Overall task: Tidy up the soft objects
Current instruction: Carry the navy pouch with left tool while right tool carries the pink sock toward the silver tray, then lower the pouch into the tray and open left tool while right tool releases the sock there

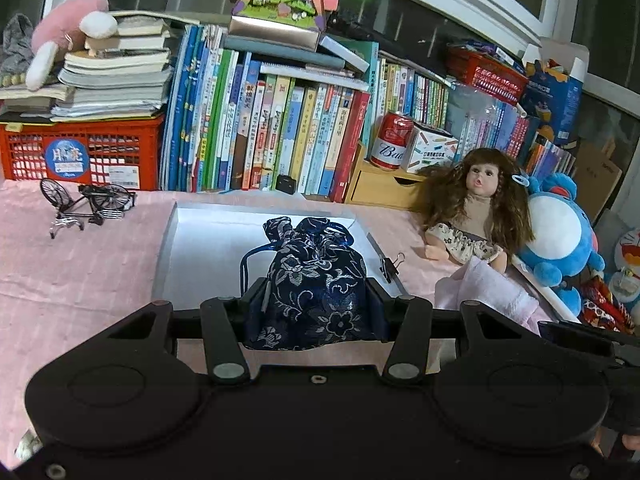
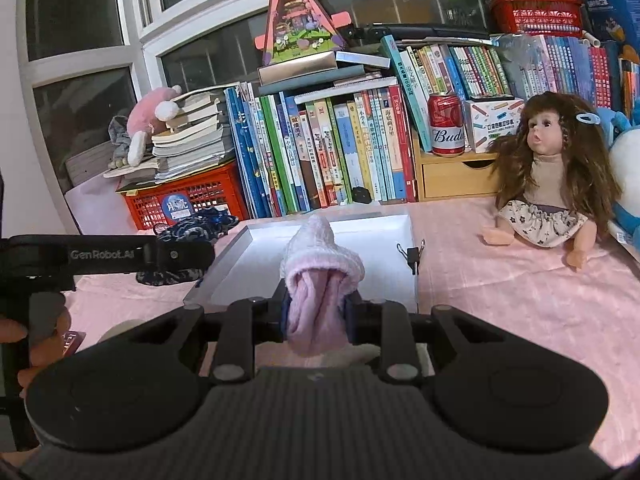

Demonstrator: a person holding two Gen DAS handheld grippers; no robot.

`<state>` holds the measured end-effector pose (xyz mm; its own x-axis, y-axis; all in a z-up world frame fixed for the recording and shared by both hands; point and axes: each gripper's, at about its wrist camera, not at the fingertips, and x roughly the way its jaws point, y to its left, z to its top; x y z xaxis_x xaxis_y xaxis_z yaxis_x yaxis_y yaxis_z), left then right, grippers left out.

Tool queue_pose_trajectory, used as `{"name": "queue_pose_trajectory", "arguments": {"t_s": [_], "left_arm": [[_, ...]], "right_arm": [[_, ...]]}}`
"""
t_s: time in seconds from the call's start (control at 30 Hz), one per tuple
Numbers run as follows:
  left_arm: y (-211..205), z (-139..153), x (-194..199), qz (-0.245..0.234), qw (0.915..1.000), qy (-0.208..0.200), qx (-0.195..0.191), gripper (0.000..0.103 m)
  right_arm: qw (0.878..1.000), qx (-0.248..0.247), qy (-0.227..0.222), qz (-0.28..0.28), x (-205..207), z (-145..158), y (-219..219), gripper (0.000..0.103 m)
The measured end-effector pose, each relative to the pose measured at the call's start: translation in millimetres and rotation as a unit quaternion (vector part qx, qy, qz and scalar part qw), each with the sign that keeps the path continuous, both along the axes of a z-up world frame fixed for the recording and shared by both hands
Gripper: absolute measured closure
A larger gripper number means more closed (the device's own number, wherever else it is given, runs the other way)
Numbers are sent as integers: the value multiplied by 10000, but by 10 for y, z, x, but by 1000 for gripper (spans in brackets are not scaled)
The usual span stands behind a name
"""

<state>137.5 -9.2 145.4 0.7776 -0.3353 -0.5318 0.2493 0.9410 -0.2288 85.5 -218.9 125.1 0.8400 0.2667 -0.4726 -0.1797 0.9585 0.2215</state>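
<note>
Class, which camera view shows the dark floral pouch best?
The left wrist view: the pouch sits centred and whole between the left gripper's fingers. In the right wrist view only part of it shows, behind that gripper's side.

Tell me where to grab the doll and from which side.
Grip the doll around its cloth torso, just above the skirt, coming from the front. It sits upright facing forward, long hair covers its sides, and a blue plush crowds one side.
</note>
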Motion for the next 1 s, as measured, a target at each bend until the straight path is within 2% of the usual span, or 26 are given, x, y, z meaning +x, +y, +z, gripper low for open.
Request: {"name": "queue_pose_trajectory", "arguments": {"t_s": [0.4, 0.53, 0.63, 0.77, 1.0], "left_arm": [[-16, -29, 678, 30, 9981, 603, 98, 55], [1, -93, 959, 35, 9946, 1037, 48, 55], [74, -129, 1125, 175, 9930, 1167, -46, 55], [124, -197, 1313, 385, 9911, 1269, 67, 55], [175, -376, 1602, 427, 9834, 1764, 88, 55]], "right_arm": [[9989, -258, 367, 116, 531, 75, 130, 73], [9975, -265, 638, 145, 767, 91, 175, 73], [9965, -336, 748, 134, 908, 95, 196, 73], [9947, -381, 946, 96, 1080, 60, 217, 73], [9880, -332, 1510, -39, 1443, -38, 213, 73]]}}
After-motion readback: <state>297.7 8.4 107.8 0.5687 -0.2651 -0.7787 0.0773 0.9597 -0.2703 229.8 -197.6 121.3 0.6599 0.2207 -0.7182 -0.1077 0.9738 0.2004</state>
